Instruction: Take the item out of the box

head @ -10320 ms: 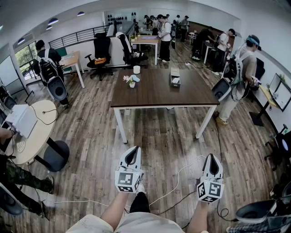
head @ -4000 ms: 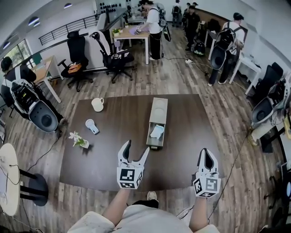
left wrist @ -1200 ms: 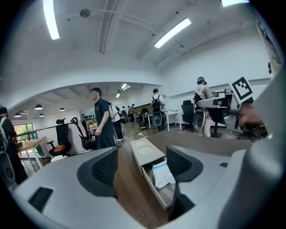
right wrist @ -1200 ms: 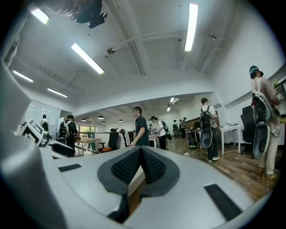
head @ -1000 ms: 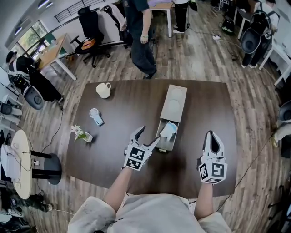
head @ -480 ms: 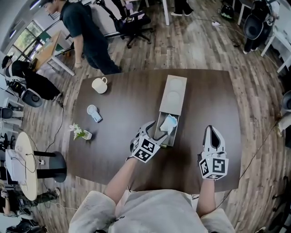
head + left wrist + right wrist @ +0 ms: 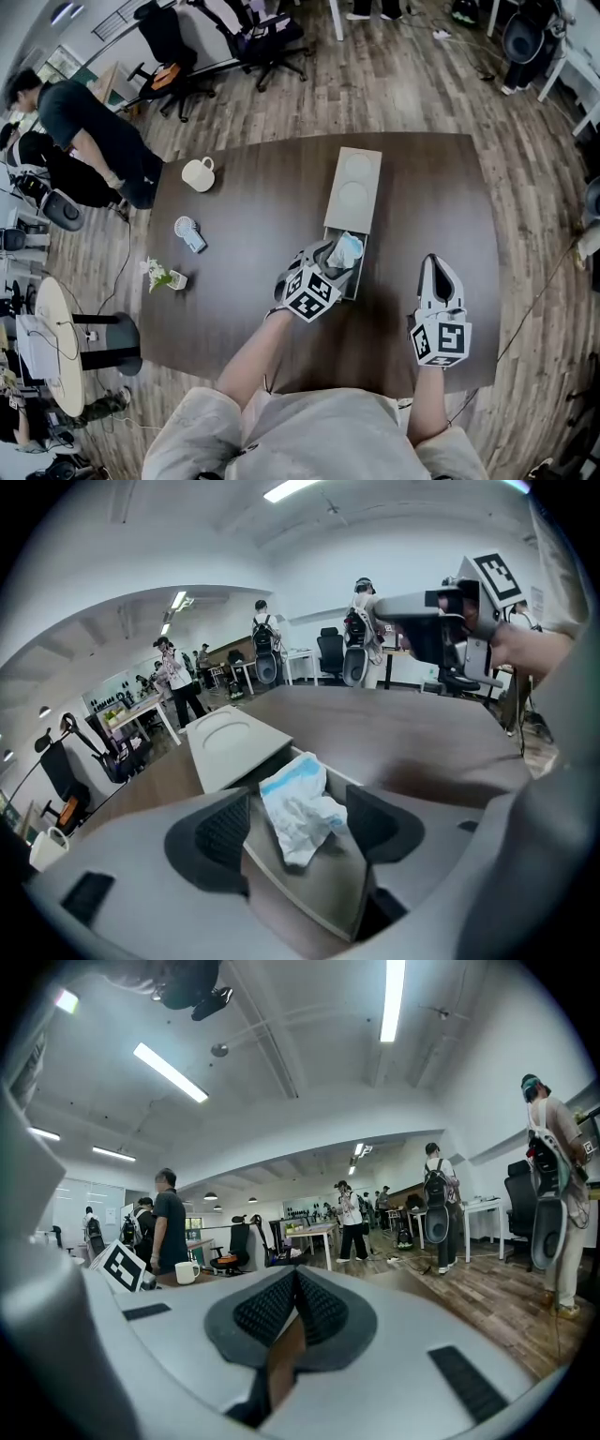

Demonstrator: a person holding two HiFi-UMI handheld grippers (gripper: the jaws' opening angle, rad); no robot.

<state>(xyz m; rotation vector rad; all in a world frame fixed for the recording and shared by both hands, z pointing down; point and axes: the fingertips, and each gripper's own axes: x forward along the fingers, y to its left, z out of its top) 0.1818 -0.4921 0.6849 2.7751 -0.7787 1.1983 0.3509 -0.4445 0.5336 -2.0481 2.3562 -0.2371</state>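
A long grey box [image 7: 353, 192] lies on the dark brown table [image 7: 244, 234], its near end open. A crumpled white-and-blue packet [image 7: 345, 250] sticks up from that open end. My left gripper [image 7: 330, 260] is open at the box's near end, jaws on either side of the packet [image 7: 298, 804]. In the left gripper view the box's lid [image 7: 225, 743] runs away behind the packet. My right gripper [image 7: 438, 284] is shut and holds nothing, over the table to the right of the box; its fingertips [image 7: 293, 1297] meet.
A white mug [image 7: 198, 173], a small handheld fan [image 7: 189, 234] and a little flower vase [image 7: 165, 276] sit on the table's left side. A person in a dark shirt [image 7: 89, 131] bends beside the far left corner. Office chairs [image 7: 253, 33] stand beyond.
My left gripper has moved forward and right to the box's open end, so the packet now sits between its jaws. The right gripper has barely moved. The person has walked left.
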